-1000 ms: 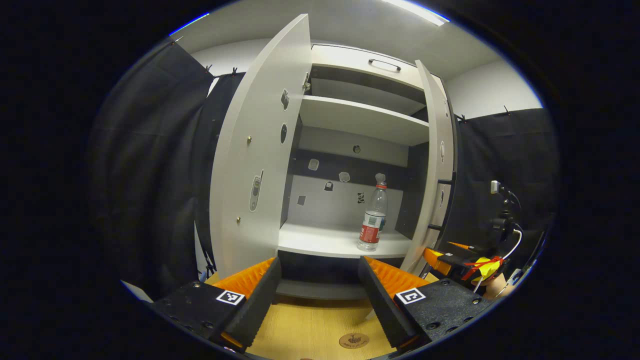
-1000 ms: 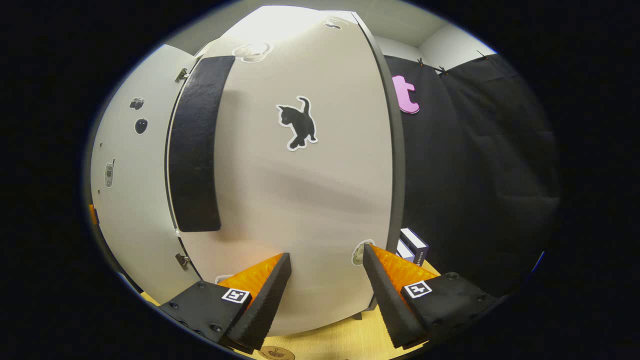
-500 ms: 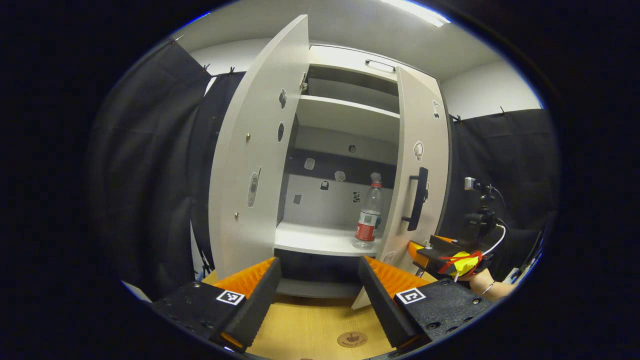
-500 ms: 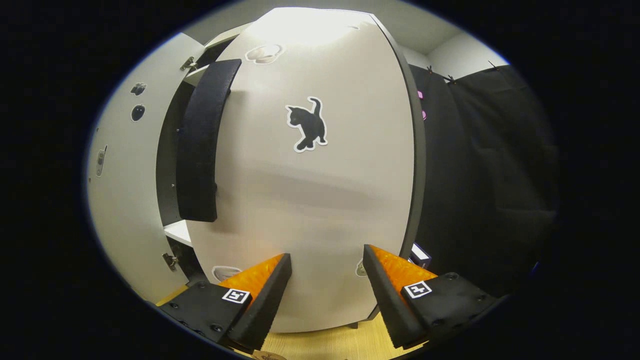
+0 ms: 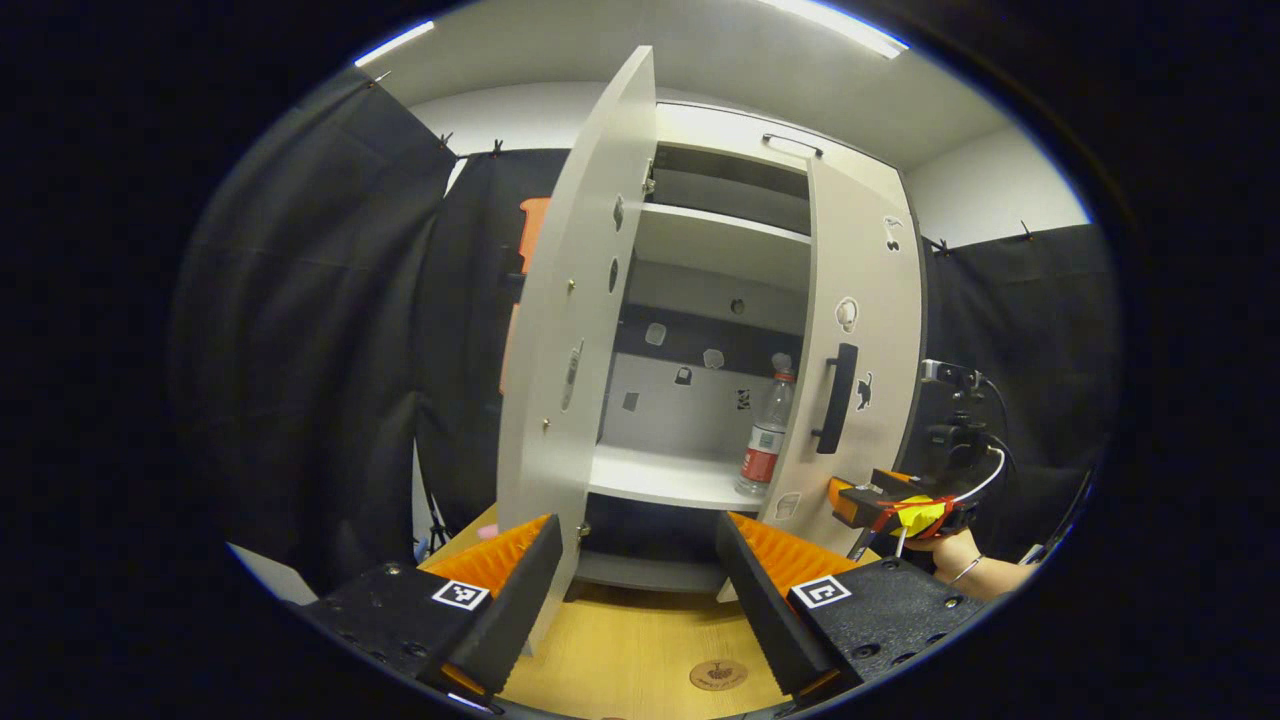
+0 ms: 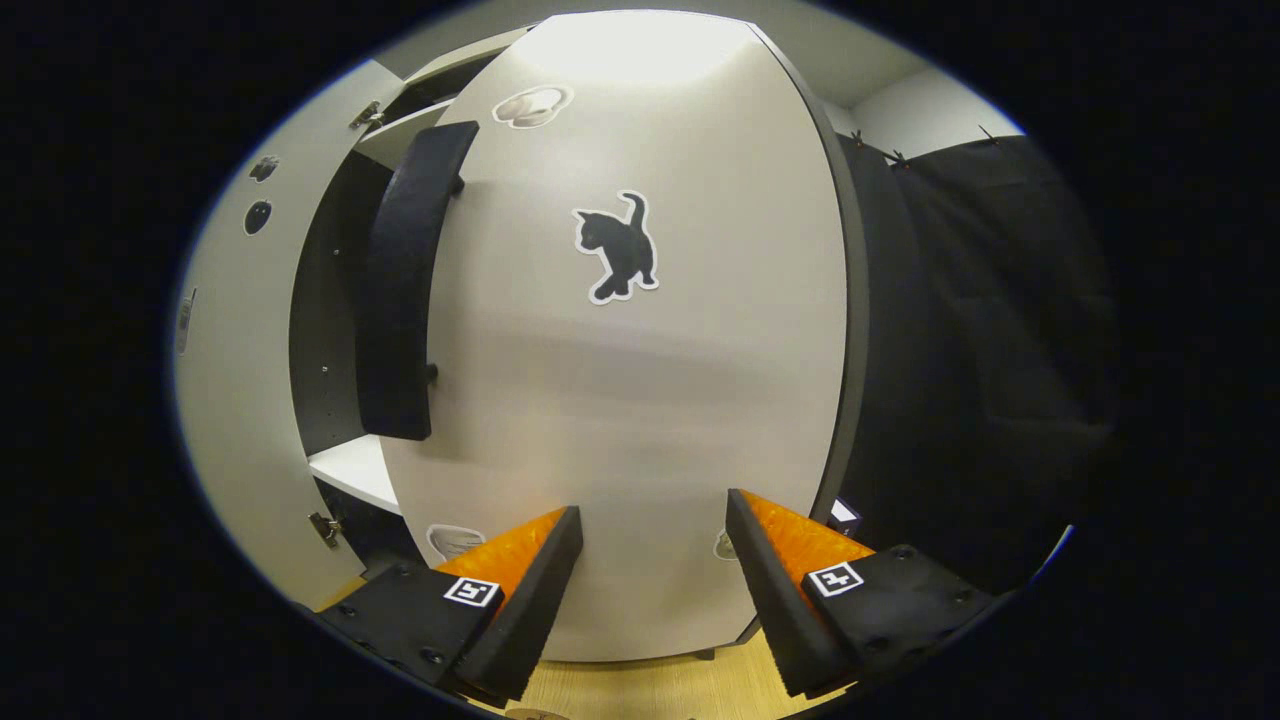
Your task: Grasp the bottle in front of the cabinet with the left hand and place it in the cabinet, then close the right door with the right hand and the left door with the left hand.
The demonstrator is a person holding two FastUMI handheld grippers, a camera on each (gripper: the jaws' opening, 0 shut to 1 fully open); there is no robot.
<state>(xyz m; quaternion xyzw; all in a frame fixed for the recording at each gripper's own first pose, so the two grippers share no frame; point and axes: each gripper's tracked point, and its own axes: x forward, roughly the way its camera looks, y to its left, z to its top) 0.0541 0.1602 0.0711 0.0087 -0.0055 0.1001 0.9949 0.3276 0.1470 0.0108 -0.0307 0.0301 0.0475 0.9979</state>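
Left door (image 5: 575, 330) stands wide open, edge toward me in the left gripper view, my left gripper (image 5: 640, 560) low in front of it with jaws spread, holding nothing. Next over, the bottle (image 5: 766, 448) stands upright on the lower shelf (image 5: 665, 478) inside the cabinet (image 5: 730, 240), near the right side, so placing looks done. Right door (image 5: 858, 350) is swung most of the way in, a gap left at its handle (image 5: 833, 398) edge; bottle shows through that gap. Far right, my right gripper (image 5: 880, 505) sits against the door's lower front, the hand (image 5: 960, 560) behind it.

In the right gripper view: handle (image 6: 400, 290), cat sticker (image 6: 617, 248), then my right gripper (image 6: 645, 560) with jaws apart, fingertips at or touching the panel – contact I can't confirm.

Step in hand, I judge: closing the right door. To do it well, push flat and steady on the lower panel, straight toward the cabinet, no grasp needed, go gently at the end so the bottle isn't jolted. Keep the left gripper clear of the swing
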